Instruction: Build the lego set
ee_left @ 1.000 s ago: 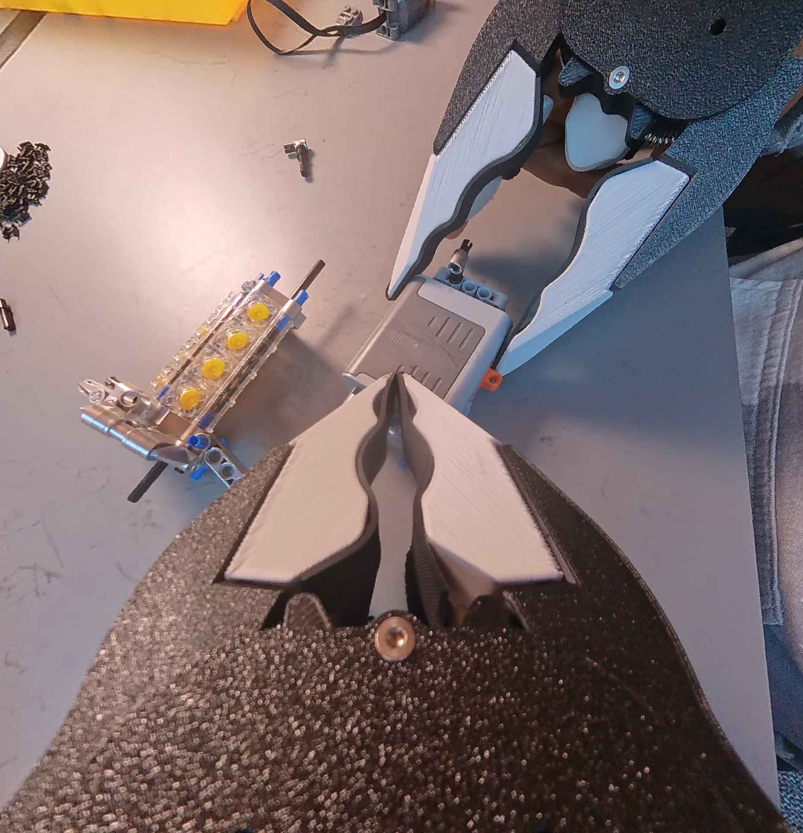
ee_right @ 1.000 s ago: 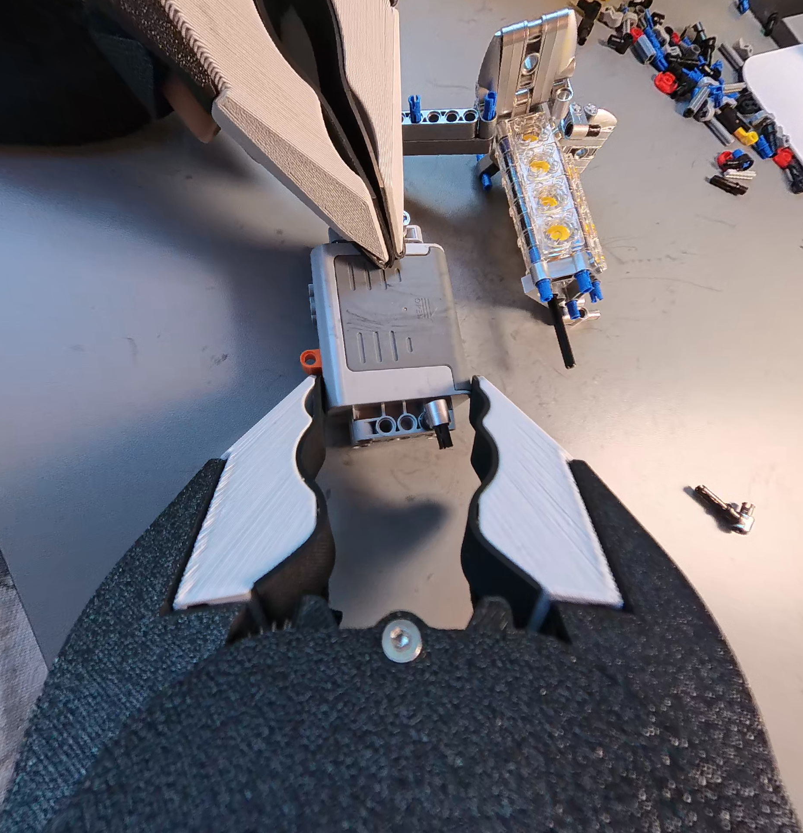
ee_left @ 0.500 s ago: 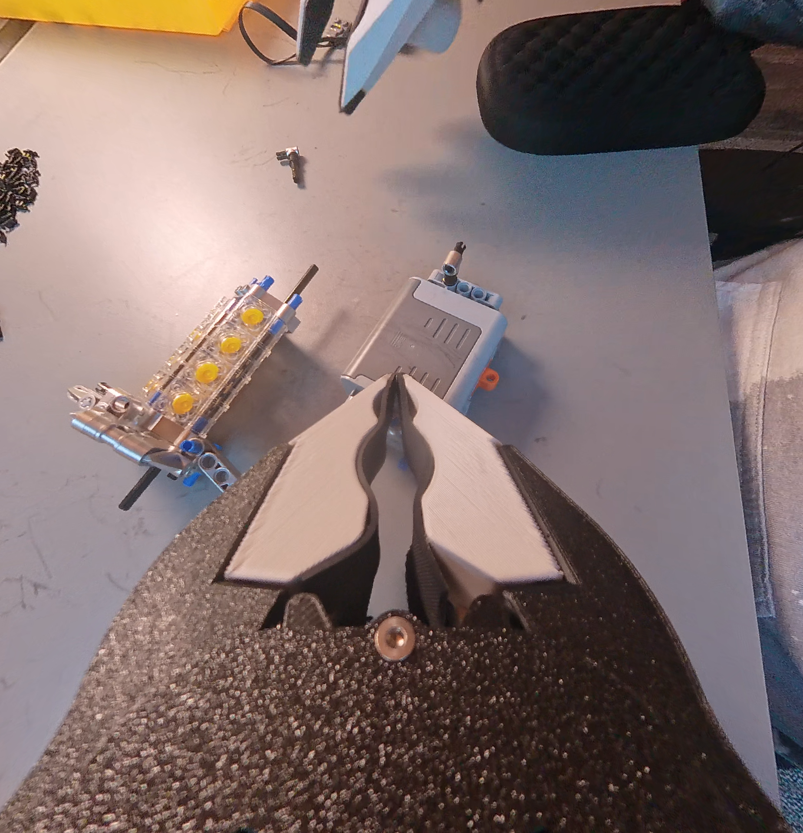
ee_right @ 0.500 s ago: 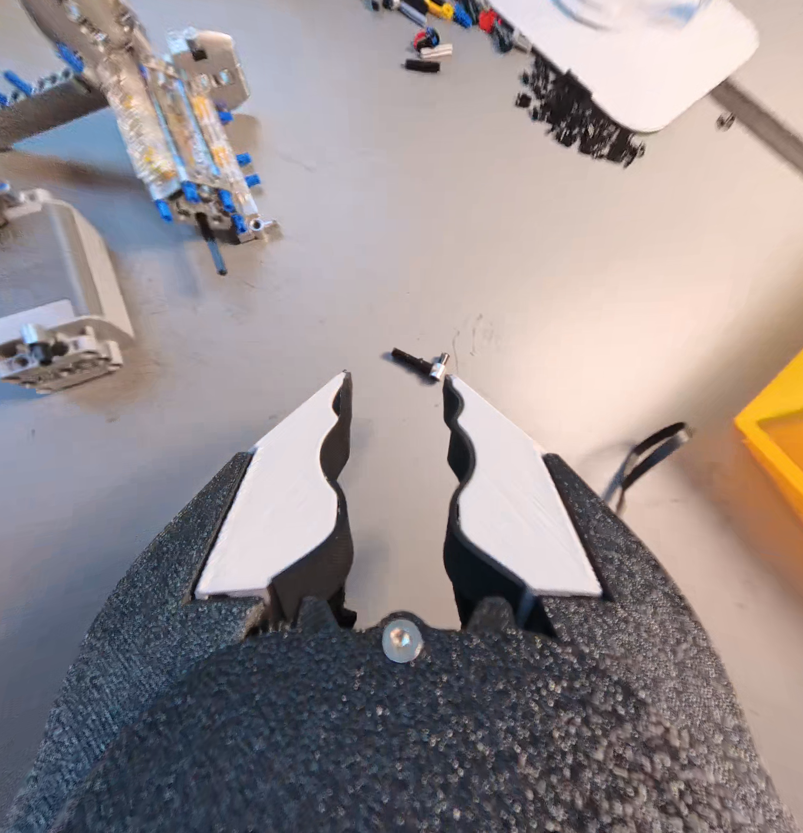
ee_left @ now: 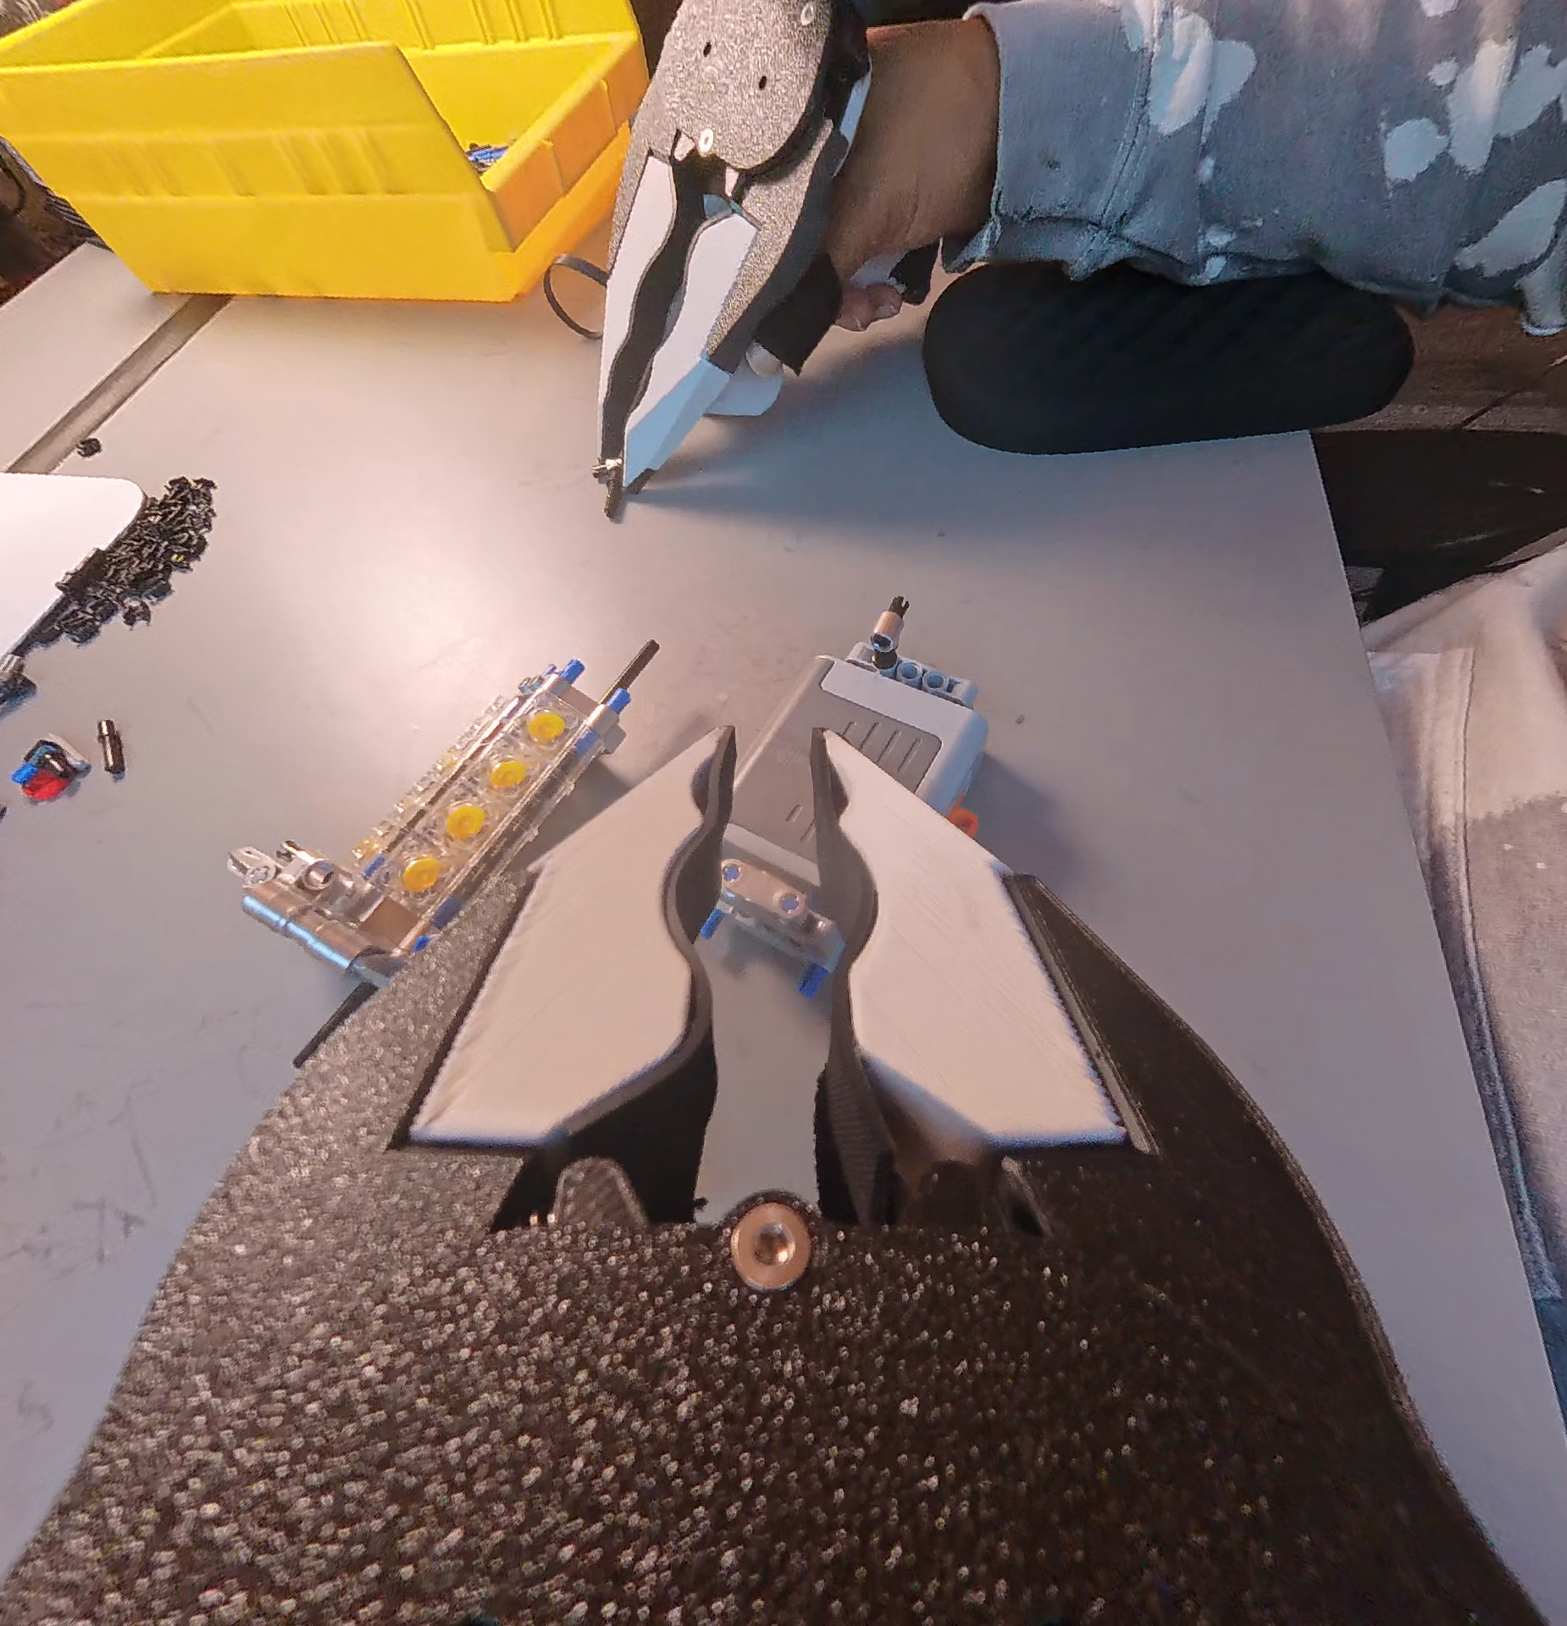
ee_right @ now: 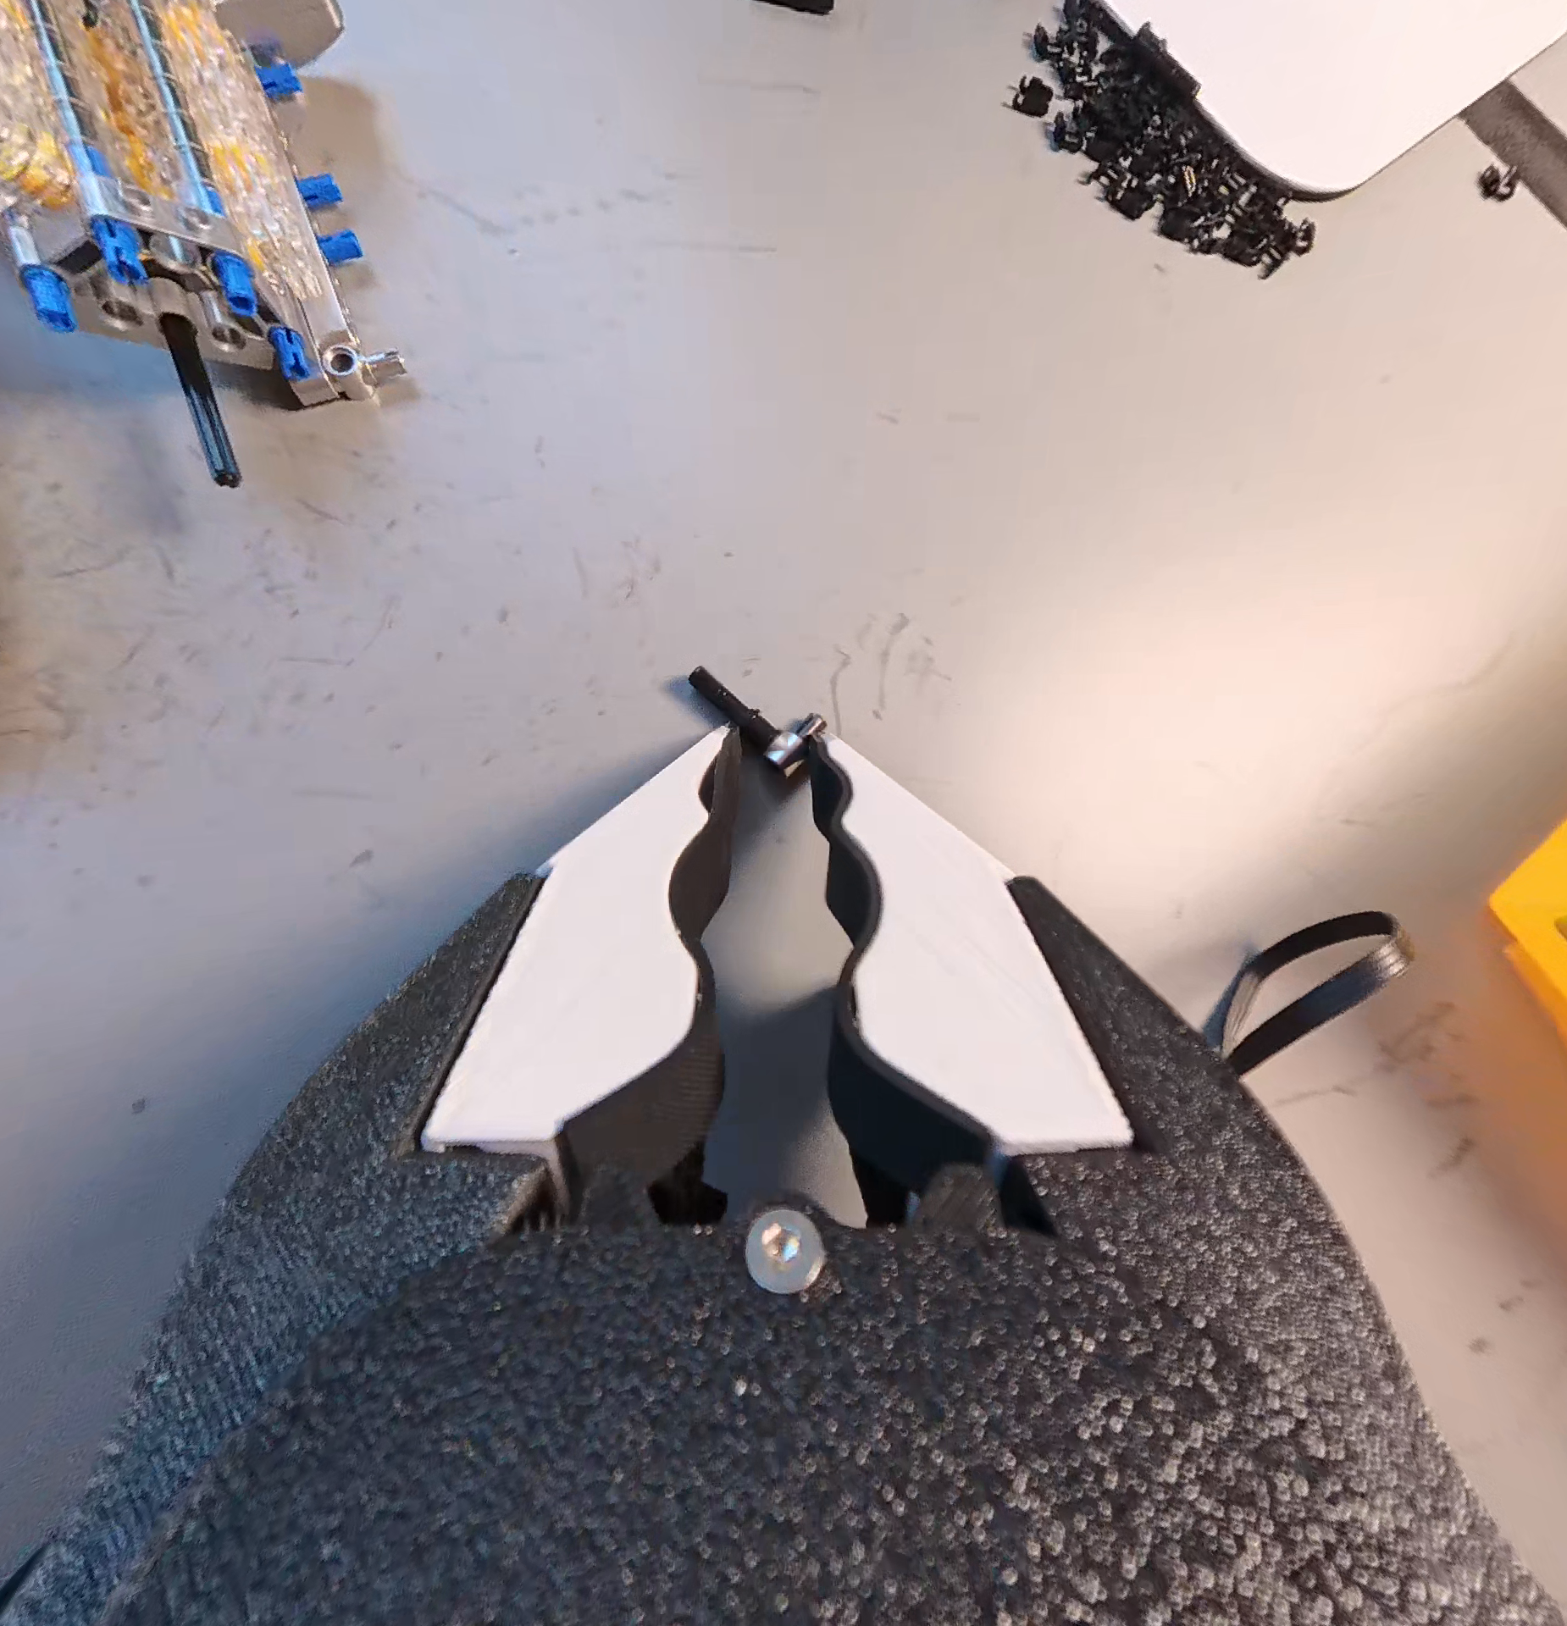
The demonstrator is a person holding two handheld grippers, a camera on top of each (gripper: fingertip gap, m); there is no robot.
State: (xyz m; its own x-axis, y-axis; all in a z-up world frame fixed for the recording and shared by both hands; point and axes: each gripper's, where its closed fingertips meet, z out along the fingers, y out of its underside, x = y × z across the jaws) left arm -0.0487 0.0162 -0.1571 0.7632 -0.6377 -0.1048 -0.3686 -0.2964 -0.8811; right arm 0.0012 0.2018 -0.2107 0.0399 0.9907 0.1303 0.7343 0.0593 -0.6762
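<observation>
Grey table [ee_left: 1070, 563] carries all the parts. The left gripper [ee_left: 769, 748] hangs over a grey battery box [ee_left: 903, 730] that lies flat on the table; its two white fingers [ee_left: 604, 933] stand slightly apart and hold nothing. Between them shows a short grey beam with blue pins [ee_left: 776, 906], joined to the near end of the box. At the far end of the box a small grey connector with a black axle [ee_left: 890, 620] sticks out, and on its right side sits an orange piece [ee_left: 963, 820].

Just left of the box lies a clear engine block with yellow pistons [ee_left: 463, 818], fixed on silver and grey beams with blue pins; a black axle comes out of both ends.

The right gripper [ee_right: 769, 743] is farther back on the table, near a yellow bin [ee_left: 322, 150], with its tips down at the surface. Its fingers are almost closed and grip a small black axle pin with a silver connector [ee_right: 767, 726]; the silver end sits between the tips, while the black end points out to the left. A hand [ee_left: 903, 167] in a patterned sleeve [ee_left: 1290, 132] holds this gripper.

A black cable loop [ee_right: 1317, 968] lies beside the bin. Farther left there is a white tray [ee_right: 1343, 79] with a heap of small black pins [ee_right: 1158, 167] at its edge, and some red, blue and black loose pieces [ee_left: 49, 757] are near it.
</observation>
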